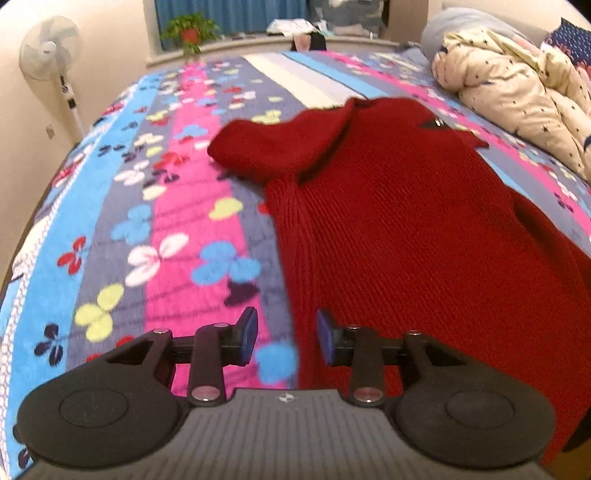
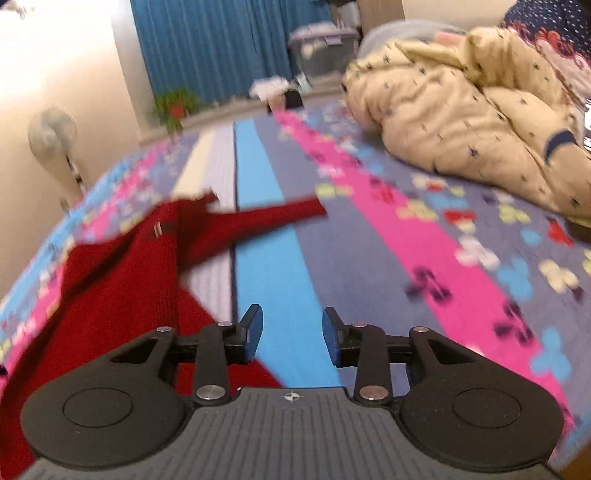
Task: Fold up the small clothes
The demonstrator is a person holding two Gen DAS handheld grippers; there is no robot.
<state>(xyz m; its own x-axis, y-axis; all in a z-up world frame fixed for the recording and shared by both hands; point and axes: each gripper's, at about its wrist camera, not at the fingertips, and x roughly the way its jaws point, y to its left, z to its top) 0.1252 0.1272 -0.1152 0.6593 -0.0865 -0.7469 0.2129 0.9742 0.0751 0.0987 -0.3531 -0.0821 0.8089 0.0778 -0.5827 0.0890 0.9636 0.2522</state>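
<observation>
A dark red knit sweater point(image 1: 399, 221) lies flat on the striped flowered bedspread point(image 1: 147, 206), collar at the far end, one sleeve folded toward the left. My left gripper point(image 1: 287, 339) is open and empty, hovering over the sweater's near left edge. In the right wrist view the sweater point(image 2: 122, 273) lies at the left with a sleeve point(image 2: 273, 218) stretched out to the right. My right gripper point(image 2: 292, 338) is open and empty above the bedspread point(image 2: 369, 240), just right of the sweater's hem.
A cream star-print padded jacket point(image 1: 517, 85) is heaped at the far right of the bed, also in the right wrist view point(image 2: 472, 122). A standing fan point(image 1: 51, 59), a potted plant point(image 1: 188, 31) and blue curtains point(image 2: 214, 44) are beyond the bed.
</observation>
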